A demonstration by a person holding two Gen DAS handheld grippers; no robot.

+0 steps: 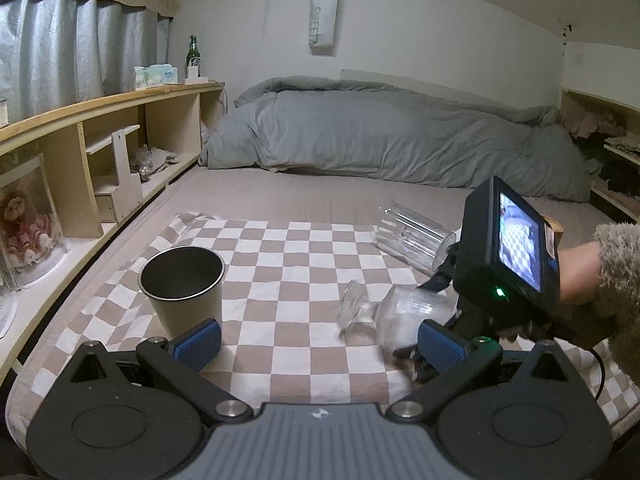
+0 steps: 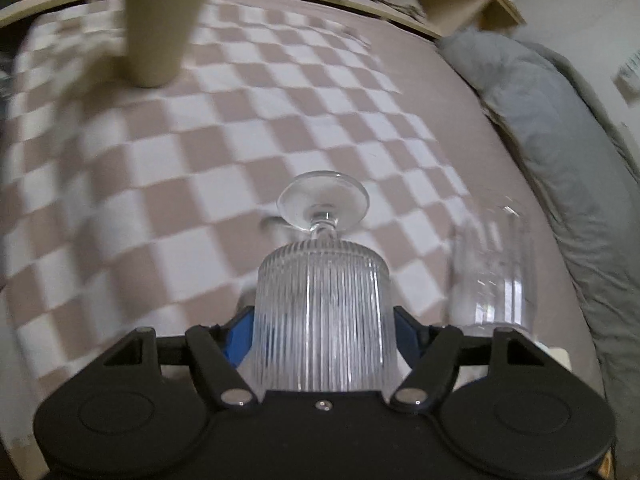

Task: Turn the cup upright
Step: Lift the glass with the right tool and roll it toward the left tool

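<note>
A clear ribbed stemmed glass (image 2: 320, 300) lies on its side between my right gripper's (image 2: 322, 334) blue pads (image 2: 240, 338), foot pointing away; the jaws are shut on its bowl. In the left wrist view the same glass (image 1: 404, 312) sits blurred at the right with the right gripper (image 1: 424, 344) on it. A second clear ribbed tumbler (image 1: 412, 236) lies on its side behind it; it also shows in the right wrist view (image 2: 492, 276). My left gripper (image 1: 318, 344) is open and empty, low over the checkered cloth (image 1: 288, 280).
A beige cup (image 1: 184, 284) with a dark inside stands upright at the left; it also shows in the right wrist view (image 2: 162, 20). A grey duvet (image 1: 380, 140) lies at the back of the bed. Wooden shelves (image 1: 120, 136) run along the left.
</note>
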